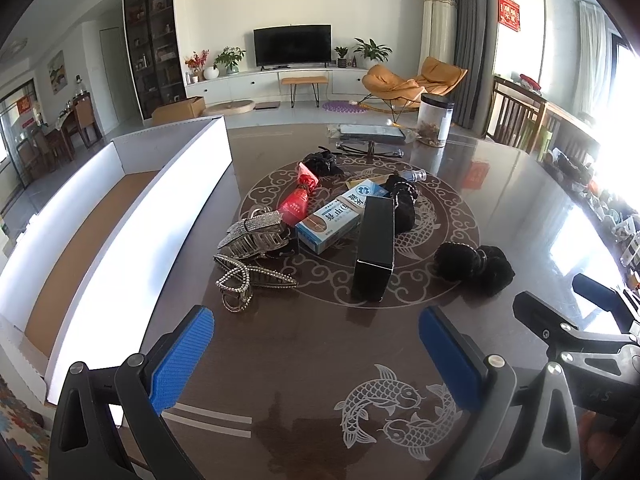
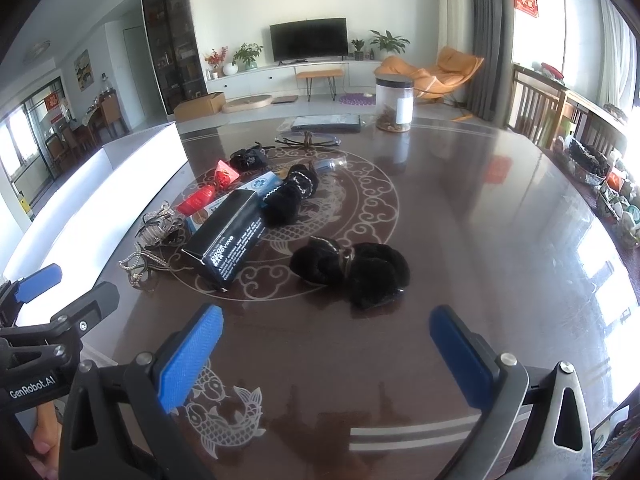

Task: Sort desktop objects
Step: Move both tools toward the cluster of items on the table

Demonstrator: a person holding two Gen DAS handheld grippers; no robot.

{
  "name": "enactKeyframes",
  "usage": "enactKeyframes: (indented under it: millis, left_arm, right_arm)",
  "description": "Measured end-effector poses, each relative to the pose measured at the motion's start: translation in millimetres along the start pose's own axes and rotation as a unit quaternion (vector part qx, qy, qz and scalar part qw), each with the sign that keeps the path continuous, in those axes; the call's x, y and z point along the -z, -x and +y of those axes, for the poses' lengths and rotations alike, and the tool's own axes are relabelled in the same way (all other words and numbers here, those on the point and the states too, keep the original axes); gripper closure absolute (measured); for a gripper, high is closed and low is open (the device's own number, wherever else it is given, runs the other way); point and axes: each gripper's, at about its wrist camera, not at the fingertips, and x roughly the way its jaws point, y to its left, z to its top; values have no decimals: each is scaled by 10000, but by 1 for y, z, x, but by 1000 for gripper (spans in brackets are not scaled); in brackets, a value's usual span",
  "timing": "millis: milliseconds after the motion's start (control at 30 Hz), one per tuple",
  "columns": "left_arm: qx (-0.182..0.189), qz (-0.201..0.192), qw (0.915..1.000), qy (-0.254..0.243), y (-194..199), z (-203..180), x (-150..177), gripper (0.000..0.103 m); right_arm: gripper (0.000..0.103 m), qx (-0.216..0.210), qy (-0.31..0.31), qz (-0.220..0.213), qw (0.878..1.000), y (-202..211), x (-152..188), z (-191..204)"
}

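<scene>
Clutter lies mid-worktop, right of the white cardboard box. Black scrunchie sits just ahead of the right hand-held gripper, its long axis crosswise. Left hand-held gripper is farther. Both stand wide apart, empty.

left wrist: low, tilted down, near table | right wrist: likewise, further right | shared: central clutter

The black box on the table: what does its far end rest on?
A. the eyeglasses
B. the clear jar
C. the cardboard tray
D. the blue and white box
D: in the left wrist view the black box leans with its far end on the blue and white box.
</scene>
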Motion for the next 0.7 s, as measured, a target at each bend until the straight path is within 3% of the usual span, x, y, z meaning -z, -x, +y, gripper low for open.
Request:
enactKeyframes:
  millis: [700]
  left_arm:
    - [53, 151, 9998, -131, -13, -2, 6, 0]
  right_arm:
    - [0, 145, 2, -10, 9999, -2, 2, -8]
